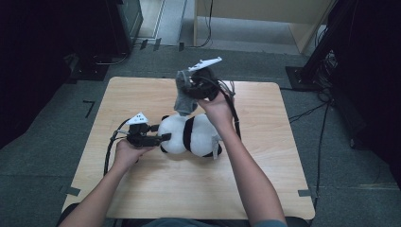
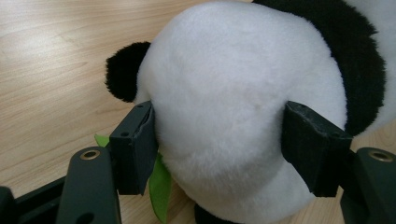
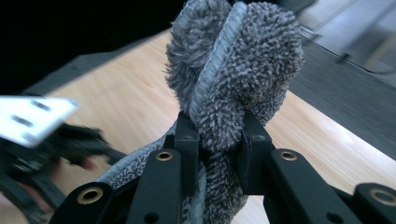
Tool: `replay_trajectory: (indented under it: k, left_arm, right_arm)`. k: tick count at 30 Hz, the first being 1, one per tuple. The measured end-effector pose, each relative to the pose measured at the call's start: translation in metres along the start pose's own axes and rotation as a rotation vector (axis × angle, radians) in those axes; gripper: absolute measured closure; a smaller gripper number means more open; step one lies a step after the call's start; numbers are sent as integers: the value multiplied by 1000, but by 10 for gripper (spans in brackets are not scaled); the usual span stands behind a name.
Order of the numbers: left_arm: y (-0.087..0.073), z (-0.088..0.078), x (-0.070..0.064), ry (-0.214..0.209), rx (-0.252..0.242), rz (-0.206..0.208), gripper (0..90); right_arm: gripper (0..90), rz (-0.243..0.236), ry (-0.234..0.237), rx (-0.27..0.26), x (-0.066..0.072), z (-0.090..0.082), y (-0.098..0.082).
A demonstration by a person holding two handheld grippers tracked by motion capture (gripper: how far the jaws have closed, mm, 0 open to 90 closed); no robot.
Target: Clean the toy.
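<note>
A black-and-white plush panda toy (image 1: pixel 189 135) lies on its side near the middle of the pale wooden surface (image 1: pixel 265 189). The left gripper (image 1: pixel 161 138) comes in low and level from the panda's left, and in the left gripper view its fingers (image 2: pixel 135 149) press into the round white plush on both sides, denting the fur. The jaws stand at a middling width because the soft body fills the space between them. That grip looks meant to pin the toy down so it does not slide or roll while the other hand works. A bright green leaf-shaped tag (image 2: pixel 161 186) pokes out beneath the toy beside the left finger.

The right gripper (image 1: pixel 183 87) is raised above and behind the panda, towards the far side of the surface. Its fingers (image 3: pixel 187 149) are nearly together, pinching a fold of grey looped-pile towel cloth (image 3: pixel 233 79). In the high view the cloth (image 1: pixel 183 101) hangs down from the gripper, its lower end just above or touching the panda's top; which one I cannot tell. Holding it by a bunched edge lets the rest drape freely, which suits wiping the toy or laying the cloth over it.
</note>
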State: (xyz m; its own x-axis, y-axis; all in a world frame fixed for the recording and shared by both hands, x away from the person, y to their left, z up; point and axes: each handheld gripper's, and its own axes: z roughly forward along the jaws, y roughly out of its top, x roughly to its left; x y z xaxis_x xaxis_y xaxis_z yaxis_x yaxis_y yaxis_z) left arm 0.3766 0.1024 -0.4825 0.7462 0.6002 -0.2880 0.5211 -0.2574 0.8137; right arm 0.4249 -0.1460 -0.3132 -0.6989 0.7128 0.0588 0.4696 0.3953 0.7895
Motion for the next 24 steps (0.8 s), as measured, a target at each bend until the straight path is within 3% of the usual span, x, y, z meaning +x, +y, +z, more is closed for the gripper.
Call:
replay_trajectory:
  k: [5, 10, 13, 15, 20, 24]
  left_arm:
    - [0, 0, 0, 0, 0, 0, 314]
    - [0, 0, 0, -1, 3, -1, 318]
    - [1, 0, 0, 0, 12, -6, 329]
    - [1, 0, 0, 3, 17, -9, 337]
    - [2, 1, -1, 11, 25, -11, 349]
    - [2, 1, -1, 10, 21, -15, 350]
  right_arm:
    - [743, 8, 90, 0, 21, 29, 6]
    - [742, 24, 107, 116, 27, 65, -11]
    - [740, -5, 66, 217, 26, 79, -24]
    - [737, -27, 26, 267, 23, 82, -31]
    - [736, 5, 26, 282, 5, 71, -41]
    - [736, 19, -5, 309, -10, 55, -52]
